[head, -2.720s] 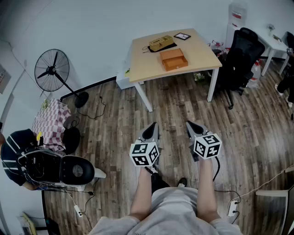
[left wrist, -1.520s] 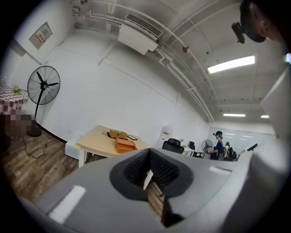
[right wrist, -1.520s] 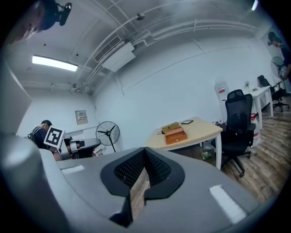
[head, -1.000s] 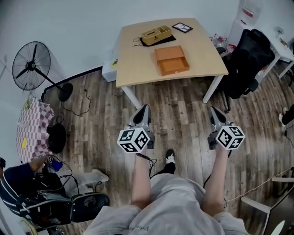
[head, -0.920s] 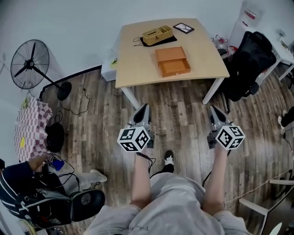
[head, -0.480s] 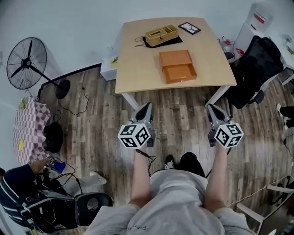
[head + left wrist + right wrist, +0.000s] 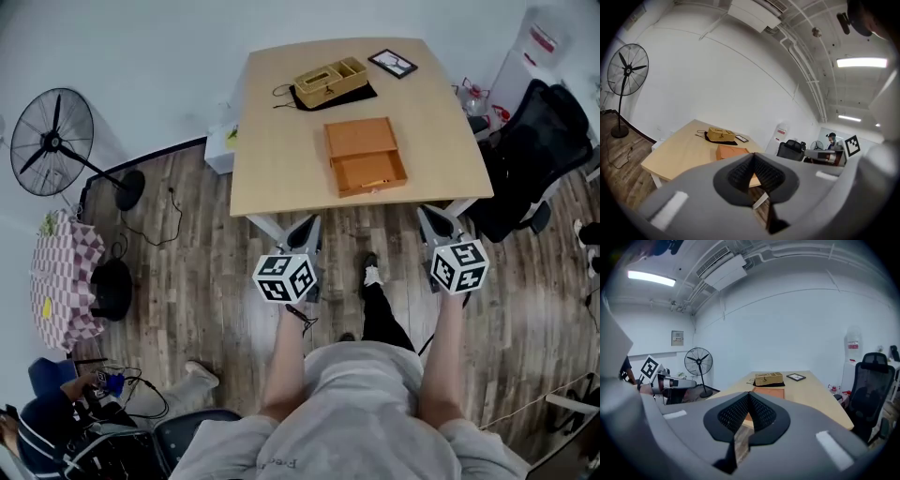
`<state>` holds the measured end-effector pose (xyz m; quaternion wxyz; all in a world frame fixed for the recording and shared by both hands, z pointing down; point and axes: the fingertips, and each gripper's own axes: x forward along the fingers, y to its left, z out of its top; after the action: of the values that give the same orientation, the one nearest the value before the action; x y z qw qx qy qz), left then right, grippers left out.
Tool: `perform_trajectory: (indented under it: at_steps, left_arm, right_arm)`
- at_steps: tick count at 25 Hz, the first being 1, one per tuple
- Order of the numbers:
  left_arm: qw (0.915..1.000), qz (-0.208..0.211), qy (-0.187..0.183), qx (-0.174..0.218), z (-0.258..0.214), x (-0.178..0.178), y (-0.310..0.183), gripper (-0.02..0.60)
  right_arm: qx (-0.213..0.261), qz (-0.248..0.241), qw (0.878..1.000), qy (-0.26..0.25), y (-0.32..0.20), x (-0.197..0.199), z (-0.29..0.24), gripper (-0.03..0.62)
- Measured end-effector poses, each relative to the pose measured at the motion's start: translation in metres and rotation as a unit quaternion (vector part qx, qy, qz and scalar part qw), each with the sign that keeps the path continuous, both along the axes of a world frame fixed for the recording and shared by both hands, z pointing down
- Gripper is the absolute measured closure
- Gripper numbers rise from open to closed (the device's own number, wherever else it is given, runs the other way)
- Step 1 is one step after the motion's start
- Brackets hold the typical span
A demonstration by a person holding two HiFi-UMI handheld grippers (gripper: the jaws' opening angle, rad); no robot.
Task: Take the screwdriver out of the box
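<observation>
Both hand-held grippers have come forward since the earlier frames, when bare wooden floor [image 7: 187, 272] lay between them and the worktop [image 7: 281, 141]; in the head view their tips are now level with its near edge. The left hand-held gripper [image 7: 304, 228] is at the left end of that edge and the right hand-held gripper [image 7: 432, 218] near its right end, well apart from each other. Seen from its own camera, the left hand-held gripper [image 7: 752, 157] has its jaws brought together with nothing between them. The right hand-held gripper [image 7: 749, 394] is likewise fully closed and empty. On the worktop, the orange box [image 7: 364, 155] sits close to the near edge, right of the middle, with its lid laid back flat. A slim pale thing in its open half looks like the screwdriver [image 7: 375, 183], though it is too small to be sure. A tan organiser [image 7: 330, 80] on a black mat [image 7: 361, 94] stands by the far edge. A small picture frame [image 7: 394, 63] lies at the far right corner.
</observation>
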<state>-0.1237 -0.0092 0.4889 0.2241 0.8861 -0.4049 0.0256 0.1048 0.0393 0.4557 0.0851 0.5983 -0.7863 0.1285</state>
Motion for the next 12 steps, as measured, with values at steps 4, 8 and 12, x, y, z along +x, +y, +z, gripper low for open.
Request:
perform_trajectory:
  at_steps: [4,8,12]
  left_arm:
    - [0.9985,0.003,-0.054,0.011,0.009,0.025,-0.043,0.528]
    - [0.9962,0.014,-0.084,0.017,0.015,0.048,-0.085,0.528]
    - [0.9956,0.011,-0.093,0.001,0.022,0.061,-0.124,0.528]
  right_arm:
    - [-0.023,-0.058,0.993,0.096,-0.056,-0.003,0.010,0.594]
    - [-0.063,-0.143,0.976,0.151,-0.104,-0.007,0.039,0.594]
    - [-0.110,-0.229,0.945,0.204,-0.145,-0.008,0.077,0.594]
